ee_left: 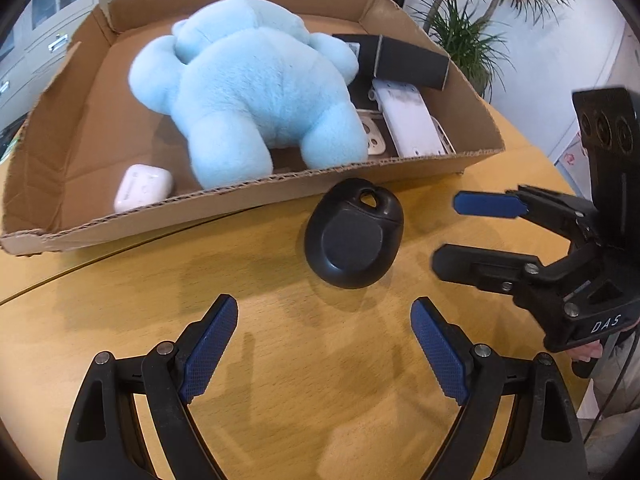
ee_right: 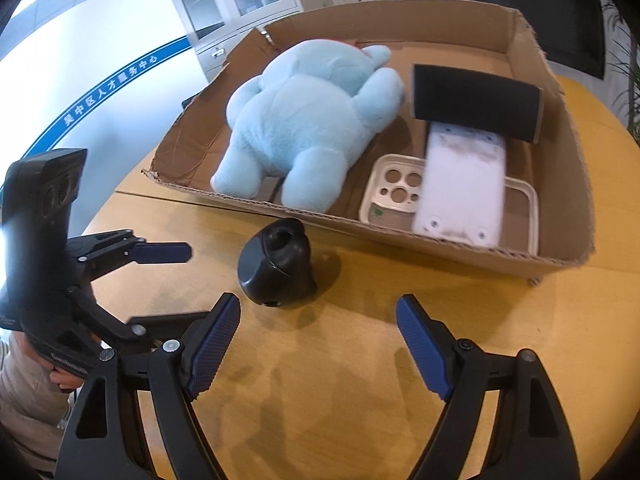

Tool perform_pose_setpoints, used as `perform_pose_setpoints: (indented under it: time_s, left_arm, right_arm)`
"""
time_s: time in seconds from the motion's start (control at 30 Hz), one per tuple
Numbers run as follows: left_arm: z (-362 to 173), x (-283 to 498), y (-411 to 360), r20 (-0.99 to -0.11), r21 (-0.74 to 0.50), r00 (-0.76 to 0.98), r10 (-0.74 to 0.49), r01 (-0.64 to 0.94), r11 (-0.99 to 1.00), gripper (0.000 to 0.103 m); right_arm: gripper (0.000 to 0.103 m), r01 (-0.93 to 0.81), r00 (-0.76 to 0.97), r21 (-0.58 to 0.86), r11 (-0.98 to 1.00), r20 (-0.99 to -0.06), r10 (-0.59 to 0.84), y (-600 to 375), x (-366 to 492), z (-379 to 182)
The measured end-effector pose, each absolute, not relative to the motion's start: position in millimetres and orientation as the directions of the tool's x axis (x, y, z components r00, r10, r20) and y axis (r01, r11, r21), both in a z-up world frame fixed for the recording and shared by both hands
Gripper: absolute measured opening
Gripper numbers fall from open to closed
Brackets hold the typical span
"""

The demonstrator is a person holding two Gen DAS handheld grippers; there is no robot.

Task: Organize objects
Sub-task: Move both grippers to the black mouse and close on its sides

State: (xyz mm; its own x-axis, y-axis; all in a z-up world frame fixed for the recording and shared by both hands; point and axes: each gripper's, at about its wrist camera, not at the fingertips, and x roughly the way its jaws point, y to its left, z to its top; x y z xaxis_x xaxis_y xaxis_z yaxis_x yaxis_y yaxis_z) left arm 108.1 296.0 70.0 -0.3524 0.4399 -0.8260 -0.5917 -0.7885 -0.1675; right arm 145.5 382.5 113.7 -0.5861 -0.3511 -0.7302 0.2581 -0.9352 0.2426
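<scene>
A black oval case lies on the wooden table just outside the front wall of a cardboard tray; it also shows in the right wrist view. My left gripper is open and empty, just short of the case. My right gripper is open and empty, with the case ahead and left of it. In the left wrist view the right gripper sits right of the case. The tray holds a blue plush toy, a white earbud case, a black box, a white plate and a phone case.
The left gripper shows at the left of the right wrist view. Potted plants stand behind the tray. A cabinet stands at the far wall. The round table edge curves past on the right.
</scene>
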Motion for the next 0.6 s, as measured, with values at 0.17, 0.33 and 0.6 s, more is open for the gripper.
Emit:
perform_pose_setpoints:
  time_s: [0.17, 0.33, 0.6]
  left_arm:
    - [63.0, 107.5, 305.2, -0.839, -0.132, -0.345, 0.420, -0.621, -0.773, 0.089]
    - [60.1, 100.8, 312.9, -0.833, -0.100, -0.367, 0.413, -0.635, -0.766, 0.089]
    - [52.6, 88.0, 320.3, -0.823, -0.114, -0.358, 0.442, -0.657, -0.745, 0.089]
  right_arm:
    - [0.080, 0.260, -0.569, 0.271, -0.927, -0.732, -0.374, 382.8, 133.8, 107.6]
    - [0.080, 0.264, -0.543, 0.319, -0.910, -0.731, -0.414, 382.7, 122.5, 103.2]
    - [0.076, 0.250, -0.496, 0.385, -0.889, -0.737, -0.459, 381.4, 107.0, 90.2]
